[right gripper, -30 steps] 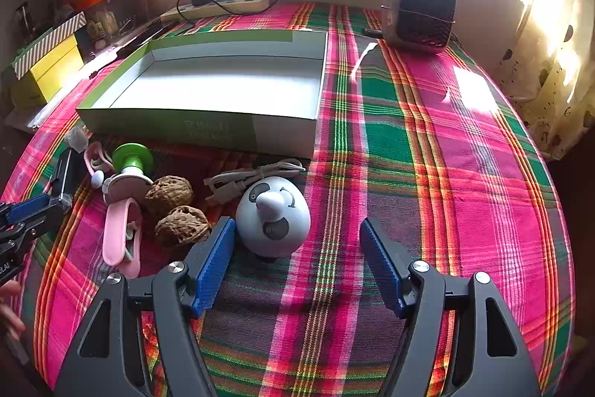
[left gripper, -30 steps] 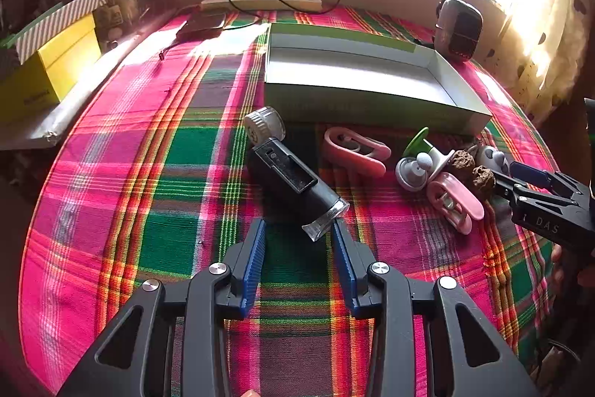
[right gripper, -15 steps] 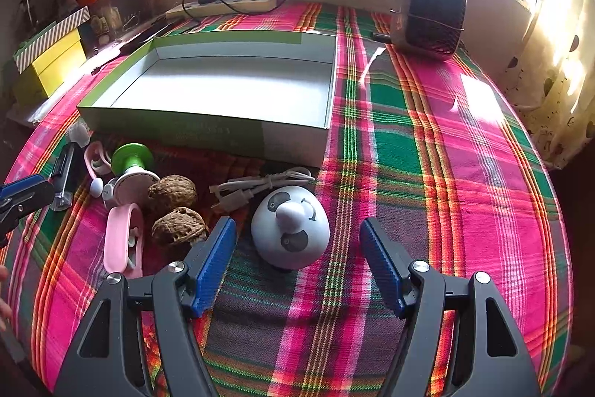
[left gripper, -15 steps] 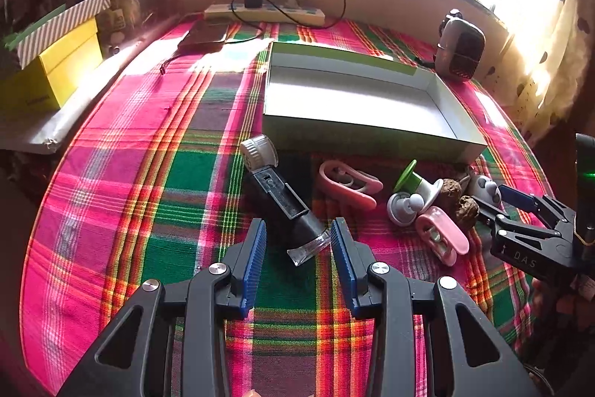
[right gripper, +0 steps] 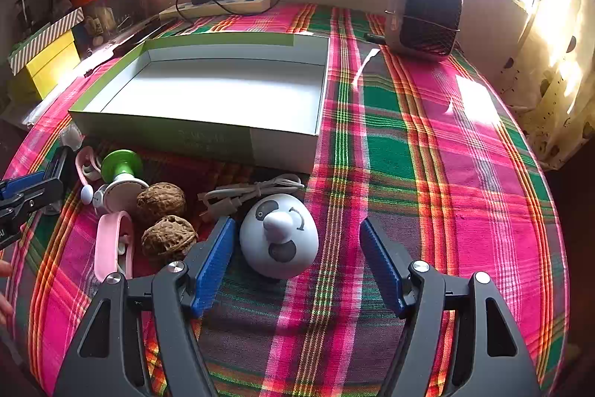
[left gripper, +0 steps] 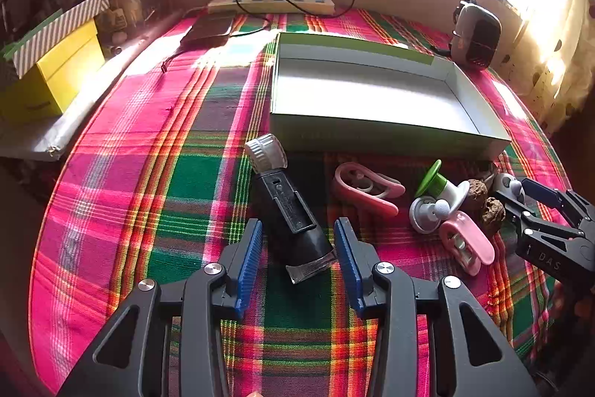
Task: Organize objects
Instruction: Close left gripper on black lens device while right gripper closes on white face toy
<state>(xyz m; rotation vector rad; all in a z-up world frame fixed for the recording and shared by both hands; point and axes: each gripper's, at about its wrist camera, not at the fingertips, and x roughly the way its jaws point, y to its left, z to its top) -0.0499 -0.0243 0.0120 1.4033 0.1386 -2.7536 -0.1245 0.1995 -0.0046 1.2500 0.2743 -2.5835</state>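
A plaid cloth [left gripper: 160, 196] covers my counter, with an open tray box [left gripper: 372, 99] at twelve o'clock. My left tool [left gripper: 297, 248] has just been spreading its jaws; the black scope [left gripper: 286, 207] lies loose between them. My right tool [right gripper: 297, 248] gapes around the panda toy [right gripper: 279, 237], with walnuts [right gripper: 163, 222] at nine o'clock.

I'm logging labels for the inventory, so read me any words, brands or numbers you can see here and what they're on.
"DAS": white letters on the black right gripper body, left wrist view.
Front wall of the shallow green and white cardboard box: faint print, too blurred to read.
Yellow box: small mark, unreadable.
Nothing else legible.
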